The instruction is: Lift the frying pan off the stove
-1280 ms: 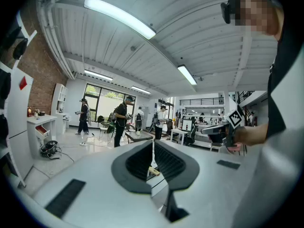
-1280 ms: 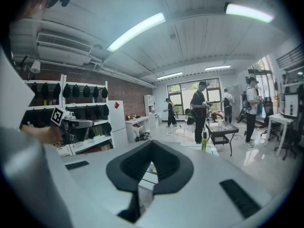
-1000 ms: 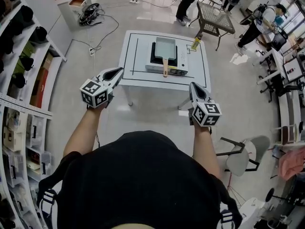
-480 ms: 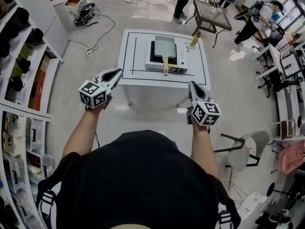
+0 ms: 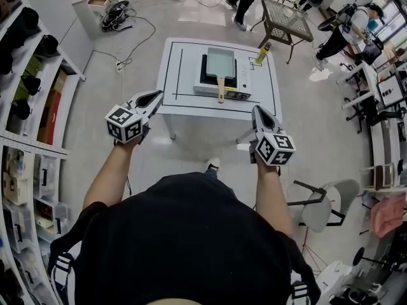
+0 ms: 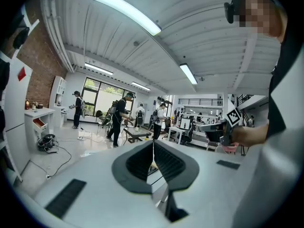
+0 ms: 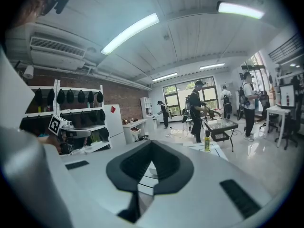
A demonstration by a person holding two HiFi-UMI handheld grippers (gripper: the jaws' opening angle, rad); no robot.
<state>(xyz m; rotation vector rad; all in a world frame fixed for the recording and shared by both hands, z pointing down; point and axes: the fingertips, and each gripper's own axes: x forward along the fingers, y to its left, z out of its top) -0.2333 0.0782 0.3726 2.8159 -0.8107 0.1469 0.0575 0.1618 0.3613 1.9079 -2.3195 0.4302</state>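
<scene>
A pale green rectangular frying pan with a wooden handle rests on a portable gas stove in the middle of a white table. Both grippers hang in the air short of the table's near edge. My left gripper is shut and empty at the table's near left corner; my right gripper is shut and empty at the near right corner. In the left gripper view the jaws meet with nothing between them; the right gripper view shows the same.
A yellow bottle stands on the table's far right corner. Shelves with dark hats line the left. A wicker-top side table and several people stand beyond the table. A grey chair is at my right.
The view has shifted slightly and a shoe tip shows below the table; both grippers stay where they were, shut.
</scene>
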